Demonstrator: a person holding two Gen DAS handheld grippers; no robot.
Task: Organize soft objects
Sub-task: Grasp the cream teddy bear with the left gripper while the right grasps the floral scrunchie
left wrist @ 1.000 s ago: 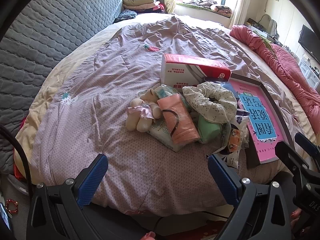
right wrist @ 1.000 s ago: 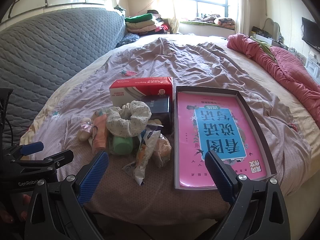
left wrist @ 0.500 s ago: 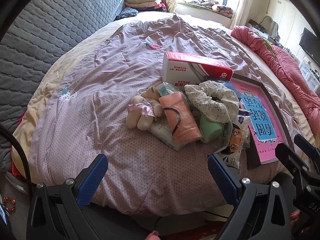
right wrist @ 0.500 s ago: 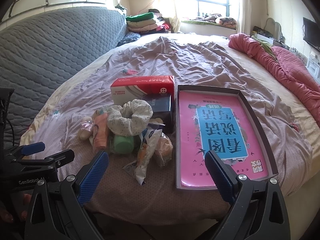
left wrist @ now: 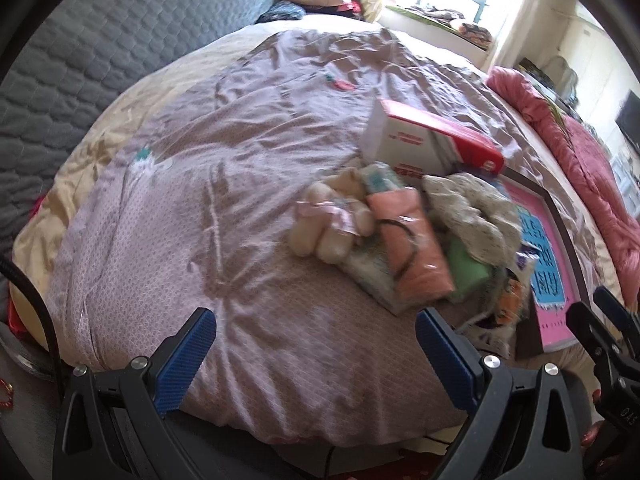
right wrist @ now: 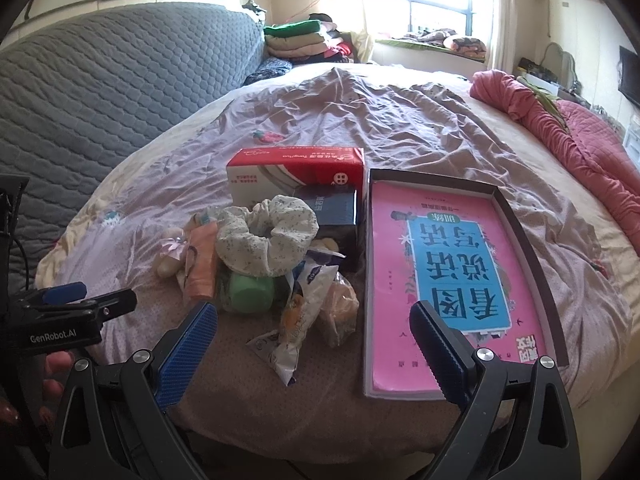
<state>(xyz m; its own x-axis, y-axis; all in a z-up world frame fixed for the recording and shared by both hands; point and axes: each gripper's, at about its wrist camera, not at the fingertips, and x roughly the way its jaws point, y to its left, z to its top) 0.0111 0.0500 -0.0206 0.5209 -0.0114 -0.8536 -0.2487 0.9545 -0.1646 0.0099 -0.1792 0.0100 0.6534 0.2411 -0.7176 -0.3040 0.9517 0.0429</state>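
Note:
A pile of small items lies on the lilac bedspread (left wrist: 248,160). It holds a cream plush toy (left wrist: 328,220) with a pink bow, a salmon pouch (left wrist: 416,252), a floral scrunchie (right wrist: 268,240), a green soft block (right wrist: 250,292) and snack packets (right wrist: 304,316). A red-and-white tissue box (right wrist: 296,172) stands behind the pile. My left gripper (left wrist: 316,356) hangs open over the bed's near edge, short of the pile. My right gripper (right wrist: 312,344) is open too, in front of the packets and the pink book.
A shallow dark box (right wrist: 520,224) with a pink and blue book (right wrist: 456,272) lies right of the pile. A grey quilted headboard (right wrist: 100,80) runs along the left, folded clothes (right wrist: 300,40) sit at the back, and a pink quilt (right wrist: 576,132) edges the right.
The left wrist view has swung and moved closer, so the pile now sits further right and looks blurred. The right gripper has crept slightly forward. Both stay open.

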